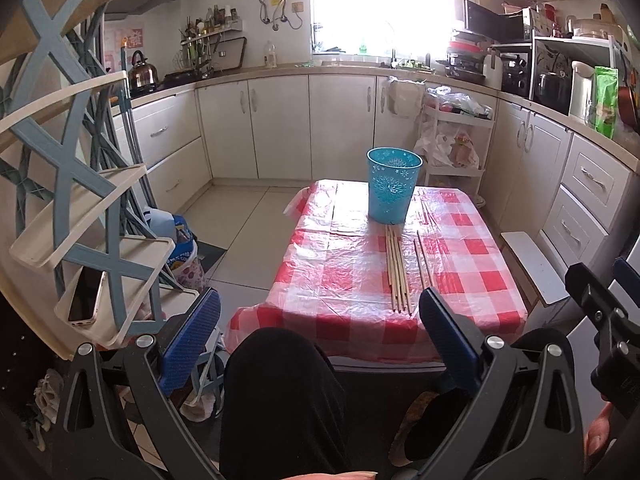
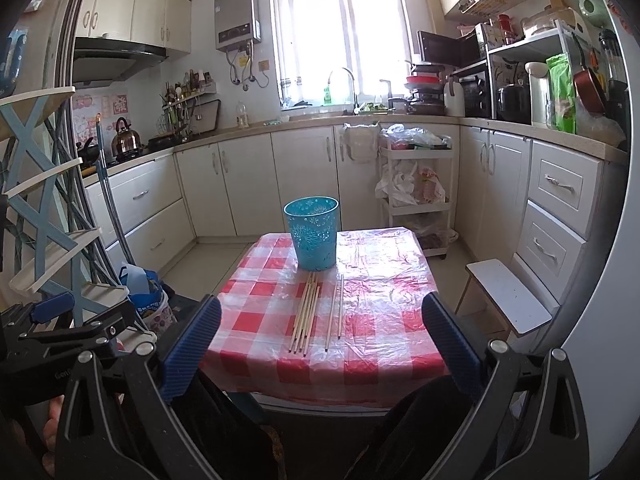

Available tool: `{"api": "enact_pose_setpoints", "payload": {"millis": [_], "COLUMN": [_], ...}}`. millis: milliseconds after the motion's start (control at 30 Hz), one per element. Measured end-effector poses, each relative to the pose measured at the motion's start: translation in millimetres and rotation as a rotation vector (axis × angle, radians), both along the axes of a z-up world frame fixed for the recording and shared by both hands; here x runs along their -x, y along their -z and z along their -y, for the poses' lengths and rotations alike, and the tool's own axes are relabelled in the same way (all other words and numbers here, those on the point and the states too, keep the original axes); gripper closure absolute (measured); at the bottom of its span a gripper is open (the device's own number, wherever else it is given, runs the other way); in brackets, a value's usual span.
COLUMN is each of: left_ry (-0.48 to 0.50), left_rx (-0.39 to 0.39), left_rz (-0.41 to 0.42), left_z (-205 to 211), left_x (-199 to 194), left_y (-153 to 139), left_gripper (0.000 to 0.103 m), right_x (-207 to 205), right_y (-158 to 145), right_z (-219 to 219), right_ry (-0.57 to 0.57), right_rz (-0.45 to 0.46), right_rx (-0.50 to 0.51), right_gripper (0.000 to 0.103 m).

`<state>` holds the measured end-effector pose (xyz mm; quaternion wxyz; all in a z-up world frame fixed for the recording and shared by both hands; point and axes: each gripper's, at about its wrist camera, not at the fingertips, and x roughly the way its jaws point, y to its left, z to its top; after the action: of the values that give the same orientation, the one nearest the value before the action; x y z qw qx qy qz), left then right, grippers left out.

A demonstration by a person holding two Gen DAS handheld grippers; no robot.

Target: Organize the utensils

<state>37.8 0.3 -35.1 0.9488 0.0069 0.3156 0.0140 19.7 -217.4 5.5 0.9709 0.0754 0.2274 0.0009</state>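
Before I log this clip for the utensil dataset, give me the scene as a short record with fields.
setting: home kitchen, small table with red-and-white checked plastic cover
container: blue plastic bucket, upright, at the far middle of the table
utensils: bundle of wooden chopsticks lying flat just in front of the bucket; a looser pair beside it to the right
in bucket: cannot tell
left gripper: open, holding nothing, short of the table
right gripper: open, holding nothing
task progress: not started

- We see daylight pour through the window (image 2: pixel 340 44), which is blown out to white.
- We note glare on the plastic cloth covering the bench (image 2: pixel 376 280).
- We find the edges bent by fisheye, with dark corners.
- Focus is mostly sharp.
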Motion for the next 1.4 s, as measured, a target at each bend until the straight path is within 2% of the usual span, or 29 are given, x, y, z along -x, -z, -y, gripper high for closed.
{"api": "enact_pose_setpoints", "payload": {"millis": [233,467,533,600,633,700,767,833,900,933,967,1033,1067,1167,1233,1400], "left_ry": [0.011,0.014,0.041,0.09,0.087,0.097,0.12,0.117,0.129,0.132,0.126,0.12,0.116,0.108,0.108,0.13], "left_rx": [0.0,0.005,0.033,0.122,0.141,0.104,-0.004,-0.065,-0.046,-0.039,-0.051,-0.087,-0.086,0.006,-0.019,-0.006], "left_rz": [-0.047,-0.116,-0.168,-0.247,-0.265,-0.257,-0.222,-0.182,-0.19,-0.208,-0.224,-0.226,-0.24,-0.345,-0.343,-0.373], "left_z": [6.9,10.0,11.4,8.8,7.7,11.3,22.9,30.1,30.0,29.8,30.2,30.4,29.4,21.1,24.0,32.9], "left_x": [-47.8,-91.1,-108.2,-125.7,-131.2,-139.7,-146.7,-155.7,-168.7,-176.5,-183.6,-194.3,-201.5,-225.0,-232.3,-249.6], "left_y": [16.8,39.1,50.0,64.4,70.1,77.1,80.6,84.4,91.3,96.2,100.9,107.8,112.6,129.1,134.5,144.8], "left_gripper": [0.007,0.007,0.007,0.007,0.008,0.008,0.007,0.007,0.009,0.015,0.023,0.026,0.026,0.026,0.025,0.02], "right_x": [-41.2,-85.2,-100.7,-115.5,-123.7,-138.2,-152.8,-170.4,-188.3,-197.0,-204.7,-219.3,-226.5,-248.2,-263.3,-292.6], "right_y": [15.4,42.7,50.8,59.3,63.5,72.1,81.9,94.0,108.4,115.4,121.6,131.8,136.4,149.8,160.4,185.2], "right_z": [8.5,20.3,22.4,24.5,25.1,26.0,25.5,25.8,27.1,28.1,29.9,30.9,31.5,32.7,33.8,37.2], "right_ry": [-0.005,-0.03,-0.033,-0.031,-0.03,-0.025,-0.029,-0.026,-0.03,-0.029,-0.032,-0.039,-0.041,-0.051,-0.057,-0.072], "right_rz": [-0.04,-0.108,-0.126,-0.149,-0.162,-0.185,-0.213,-0.24,-0.272,-0.291,-0.307,-0.329,-0.335,-0.351,-0.381,-0.444], "right_rx": [0.008,-0.034,-0.026,-0.016,-0.012,0.0,0.006,0.015,0.022,0.025,0.019,0.012,0.02,0.045,0.05,0.069], "right_gripper": [0.007,0.007,0.007,0.007,0.007,0.007,0.007,0.007,0.007,0.007,0.007,0.007,0.007,0.007,0.012,0.027]}}
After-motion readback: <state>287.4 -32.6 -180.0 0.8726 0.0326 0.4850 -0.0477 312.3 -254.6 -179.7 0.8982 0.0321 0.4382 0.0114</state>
